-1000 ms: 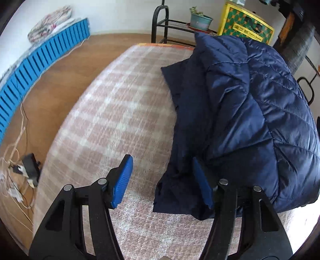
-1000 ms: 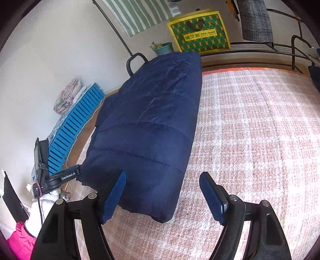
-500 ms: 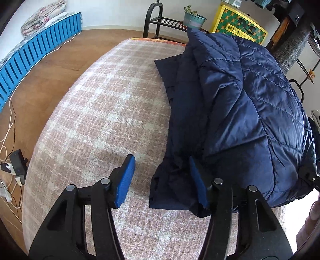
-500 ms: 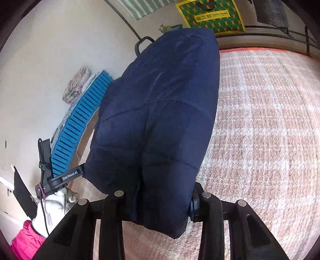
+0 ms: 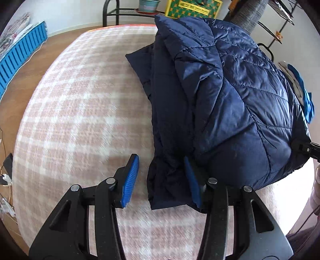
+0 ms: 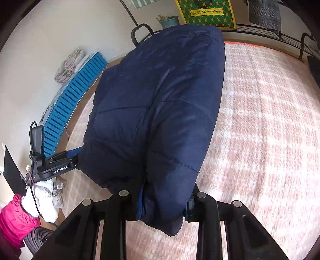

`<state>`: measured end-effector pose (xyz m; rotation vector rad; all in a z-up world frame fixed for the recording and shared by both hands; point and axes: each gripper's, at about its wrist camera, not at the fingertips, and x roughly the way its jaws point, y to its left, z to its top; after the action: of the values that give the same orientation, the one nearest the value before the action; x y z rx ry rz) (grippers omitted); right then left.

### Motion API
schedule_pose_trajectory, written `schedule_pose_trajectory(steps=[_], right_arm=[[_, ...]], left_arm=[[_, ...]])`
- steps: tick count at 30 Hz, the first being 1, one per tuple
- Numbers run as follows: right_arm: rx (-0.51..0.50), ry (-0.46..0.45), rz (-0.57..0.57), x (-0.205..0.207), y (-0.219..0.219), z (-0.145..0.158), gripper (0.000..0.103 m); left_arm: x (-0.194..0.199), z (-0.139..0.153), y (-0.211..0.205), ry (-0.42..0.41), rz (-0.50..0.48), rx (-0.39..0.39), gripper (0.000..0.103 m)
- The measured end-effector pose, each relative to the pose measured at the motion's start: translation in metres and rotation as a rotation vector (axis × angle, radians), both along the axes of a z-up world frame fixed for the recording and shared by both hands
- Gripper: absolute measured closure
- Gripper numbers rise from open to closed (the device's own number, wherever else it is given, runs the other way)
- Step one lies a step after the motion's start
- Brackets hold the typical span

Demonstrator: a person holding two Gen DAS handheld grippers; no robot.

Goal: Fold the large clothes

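A navy quilted puffer jacket (image 5: 220, 96) lies folded lengthwise on the pink plaid bed cover (image 5: 80, 112). My left gripper (image 5: 162, 180) is open at the jacket's near left corner, with its blue pads (image 5: 130, 180) either side of the lower layer's edge. In the right wrist view the jacket (image 6: 160, 112) bulges up between the fingers of my right gripper (image 6: 162, 206), which is shut on its near end. The pads there are hidden by fabric. The left gripper body also shows in the right wrist view (image 6: 54, 166), at the jacket's left side.
The plaid cover (image 6: 260, 140) stretches right of the jacket. A blue slatted panel (image 6: 74, 104) lines the wall on the left. A black rack with a potted plant (image 5: 149, 4) and a yellow-green box (image 6: 206, 12) stands beyond the far edge. Cables lie on the wood floor (image 5: 4, 176).
My right gripper closed on the jacket's near end and the jacket now bulges up in it. My left gripper stayed open and shifted slightly along the near left corner.
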<state>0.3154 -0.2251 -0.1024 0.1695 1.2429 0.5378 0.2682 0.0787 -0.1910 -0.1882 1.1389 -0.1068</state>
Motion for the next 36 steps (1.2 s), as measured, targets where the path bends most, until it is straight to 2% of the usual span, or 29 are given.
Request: schedule_pose_trajectory(steps=[4,7,9,11,12,15,18,22,24,26,28,31,33,35,36], right_arm=[[-0.023,0.013,0.006,-0.024,-0.03,0.003,0.075],[-0.04,0.023,0.008,-0.031,-0.048,0.001,0.074],[-0.038,0.026,0.017,-0.032,-0.054,0.002,0.07],[-0.07,0.023,0.024,-0.033,-0.058,0.008,0.057],[-0.084,0.001,0.033,-0.034,-0.06,0.014,0.056],[-0.125,-0.11,0.035,-0.041,-0.074,0.04,0.056],[-0.125,-0.2,-0.038,-0.033,-0.087,0.06,0.056],[-0.119,-0.276,-0.123,-0.01,-0.082,0.06,0.055],[-0.123,-0.308,-0.114,-0.006,-0.068,0.056,0.055],[-0.134,-0.325,-0.058,-0.003,-0.046,0.049,0.055],[-0.171,-0.334,-0.011,-0.007,-0.03,0.035,0.056],[-0.179,-0.315,0.006,-0.006,-0.026,0.018,0.055],[-0.165,-0.297,0.015,-0.005,-0.026,0.012,0.055],[-0.166,-0.289,0.024,-0.004,-0.026,0.008,0.055],[-0.171,-0.289,0.029,-0.004,-0.025,0.008,0.055]], left_arm=[[-0.021,0.002,-0.028,0.024,-0.083,-0.037,0.055],[-0.027,0.007,-0.049,0.028,-0.142,-0.02,0.055],[-0.028,0.013,-0.057,0.036,-0.171,0.003,0.055],[-0.028,0.023,-0.054,0.047,-0.183,-0.004,0.055],[-0.028,0.032,-0.049,0.042,-0.176,-0.013,0.055],[-0.025,0.064,-0.029,-0.02,-0.13,-0.035,0.055],[-0.005,0.098,-0.015,-0.128,-0.07,-0.08,0.055],[0.039,0.119,-0.03,-0.234,-0.052,-0.035,0.055],[0.055,0.114,-0.043,-0.259,-0.054,-0.007,0.055],[0.076,0.103,-0.05,-0.246,-0.046,-0.022,0.055],[0.087,0.073,-0.06,-0.201,-0.018,-0.034,0.055],[0.094,0.022,-0.057,-0.115,0.006,0.006,0.055],[0.098,-0.005,-0.045,-0.06,0.029,-0.037,0.042],[0.1,-0.016,-0.037,-0.053,0.044,-0.073,0.038],[0.1,-0.015,-0.037,-0.054,0.038,-0.066,0.038]])
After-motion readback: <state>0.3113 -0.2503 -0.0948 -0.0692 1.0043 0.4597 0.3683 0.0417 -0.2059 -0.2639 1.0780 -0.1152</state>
